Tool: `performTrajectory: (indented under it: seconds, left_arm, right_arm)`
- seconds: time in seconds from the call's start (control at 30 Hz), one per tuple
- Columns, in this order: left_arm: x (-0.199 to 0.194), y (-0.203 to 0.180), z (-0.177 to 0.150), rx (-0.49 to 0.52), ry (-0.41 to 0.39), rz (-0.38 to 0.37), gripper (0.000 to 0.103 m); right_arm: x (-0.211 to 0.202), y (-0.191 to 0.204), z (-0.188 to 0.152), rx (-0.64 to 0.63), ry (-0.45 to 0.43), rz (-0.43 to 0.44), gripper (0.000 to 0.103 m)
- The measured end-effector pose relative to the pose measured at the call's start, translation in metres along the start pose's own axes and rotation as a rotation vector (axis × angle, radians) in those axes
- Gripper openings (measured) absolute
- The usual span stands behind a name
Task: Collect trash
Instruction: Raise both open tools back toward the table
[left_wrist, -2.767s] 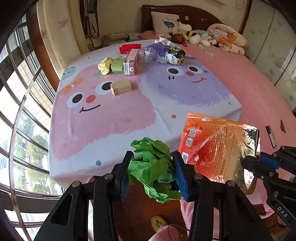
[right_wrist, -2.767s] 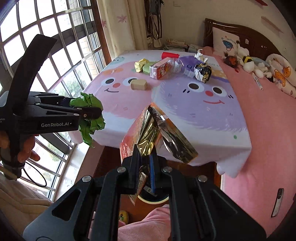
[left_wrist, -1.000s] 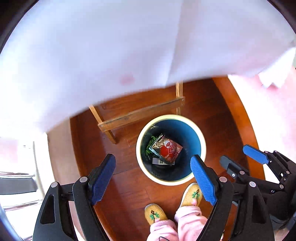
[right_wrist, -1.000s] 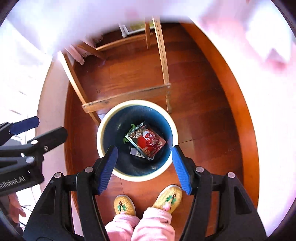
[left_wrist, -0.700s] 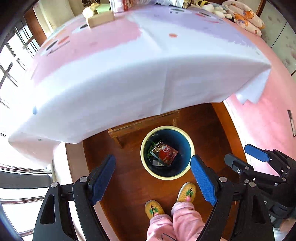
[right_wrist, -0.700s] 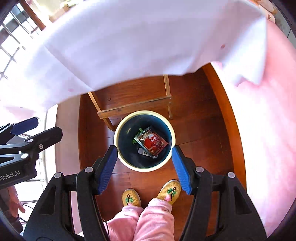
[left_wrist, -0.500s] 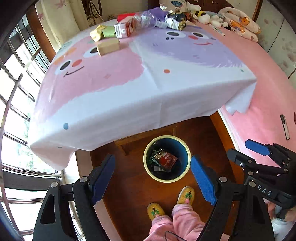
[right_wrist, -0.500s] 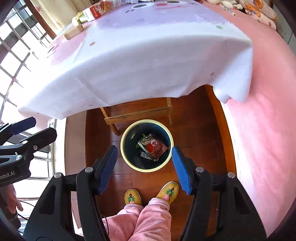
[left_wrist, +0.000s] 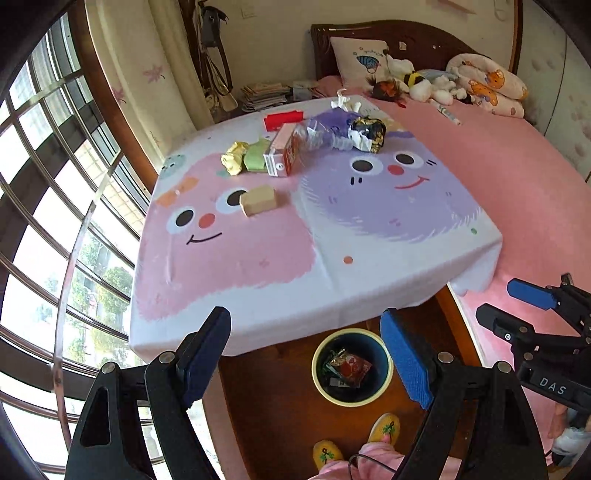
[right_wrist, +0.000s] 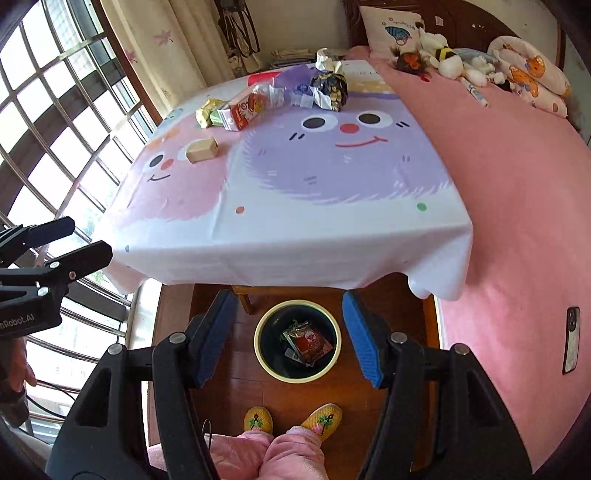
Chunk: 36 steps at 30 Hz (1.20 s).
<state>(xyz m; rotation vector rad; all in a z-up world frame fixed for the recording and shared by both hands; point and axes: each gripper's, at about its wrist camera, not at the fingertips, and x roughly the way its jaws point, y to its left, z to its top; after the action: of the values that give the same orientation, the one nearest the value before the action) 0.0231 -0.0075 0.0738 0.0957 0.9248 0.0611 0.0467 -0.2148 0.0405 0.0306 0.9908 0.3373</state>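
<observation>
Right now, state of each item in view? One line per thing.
Left hand-held gripper: open, empty.
Right hand-held gripper: open, empty.
Round blue bin with cream rim: upright on the floor, holds a red snack wrapper.
Red-and-white drink carton: lying on its side on the table.
Tan paper block: lying flat, apart from the other litter.
Clear plastic bottle: crushed, on its side.

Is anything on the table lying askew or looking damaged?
Yes. The carton lies tipped on its side, a clear bottle beside it looks crushed, and a foil wrapper is crumpled. Nothing seems spilled.
</observation>
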Motion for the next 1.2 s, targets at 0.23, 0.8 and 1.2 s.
performTrajectory:
  seconds: [0.23,0.8,1.2]
  left_arm:
    - [-0.013,0.018,0.025,-0.044,-0.036,0.051,0.084]
    - [0.076,0.138,0.091,-0.042,-0.033,0.038,0.085]
    - [0.206,0.253,0.149,0.043,0.096,-0.058,0.089]
  right_arm:
    - [-0.012,0.007,0.035,-0.073,-0.064,0.040,0.058]
    - [0.066,0.094,0.135,-0.176,-0.098,0.050,0.065]
    - [0.226,0.171,0.210,-0.075,-0.010,-0.047,0.072]
